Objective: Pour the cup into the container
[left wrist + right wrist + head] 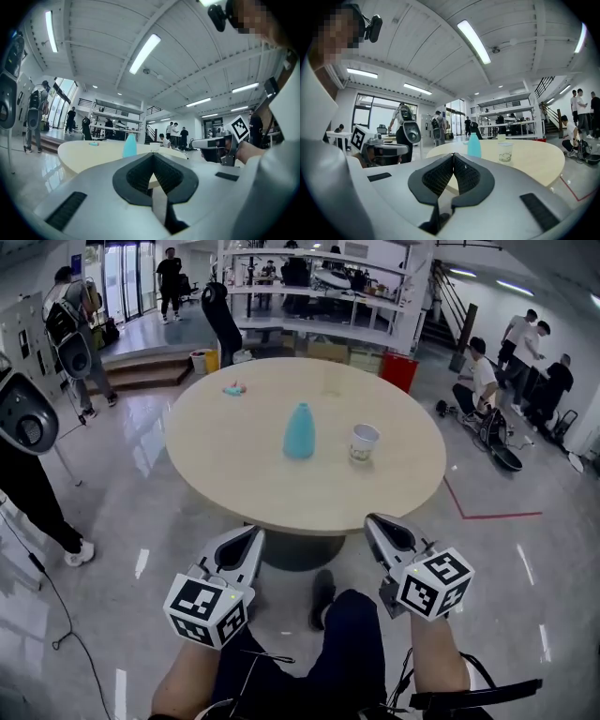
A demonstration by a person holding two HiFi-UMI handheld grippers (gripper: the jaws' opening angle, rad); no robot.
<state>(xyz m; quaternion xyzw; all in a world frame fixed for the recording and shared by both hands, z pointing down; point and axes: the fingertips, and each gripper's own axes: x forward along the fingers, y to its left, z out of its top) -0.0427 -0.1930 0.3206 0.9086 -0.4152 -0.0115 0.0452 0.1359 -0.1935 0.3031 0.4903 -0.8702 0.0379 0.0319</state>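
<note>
The clear cup stands upright on the round table, near the light-blue container but not touching it. A shallow fill appears to lie low in the cup; its kind cannot be made out. The container is opaque, so its contents are hidden. Left gripper and right gripper: jaws fully together, gripping nothing, short of the table edge. A small object farther back is too small to identify.
</note>
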